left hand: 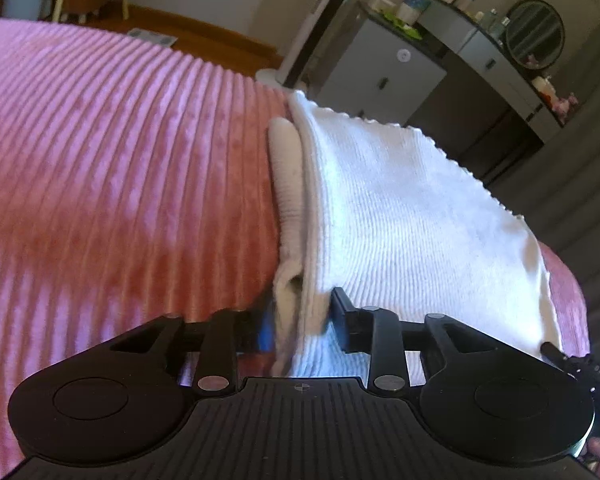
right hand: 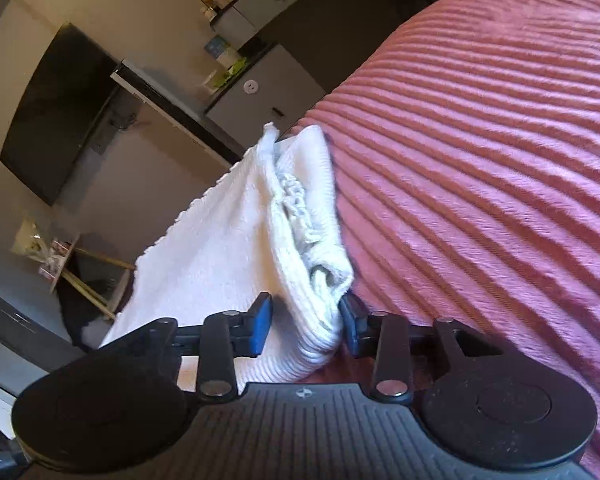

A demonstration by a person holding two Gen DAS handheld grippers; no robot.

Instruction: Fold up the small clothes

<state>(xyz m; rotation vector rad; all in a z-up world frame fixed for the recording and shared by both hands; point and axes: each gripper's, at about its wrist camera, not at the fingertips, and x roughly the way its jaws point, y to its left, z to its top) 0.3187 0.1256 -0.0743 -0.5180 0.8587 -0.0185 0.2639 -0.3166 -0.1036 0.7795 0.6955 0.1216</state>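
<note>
Both jaws pinch the white garment (left hand: 400, 216) on pink ribbed bedspread (left hand: 120, 160); grey cabinet (left hand: 384, 76) beyond

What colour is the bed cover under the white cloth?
Pink, with raised ribbed stripes: the bed cover shows best in the right wrist view.

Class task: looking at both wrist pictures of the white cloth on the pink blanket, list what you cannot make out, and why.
- Left wrist view: the white cloth's near end, hidden behind the left gripper.
- Right wrist view: the cloth's inner layers, bunched inside the fold.
- Both views: small items on the dresser, too small and blurred.
- The pink blanket is cut off by frame edges.
</note>
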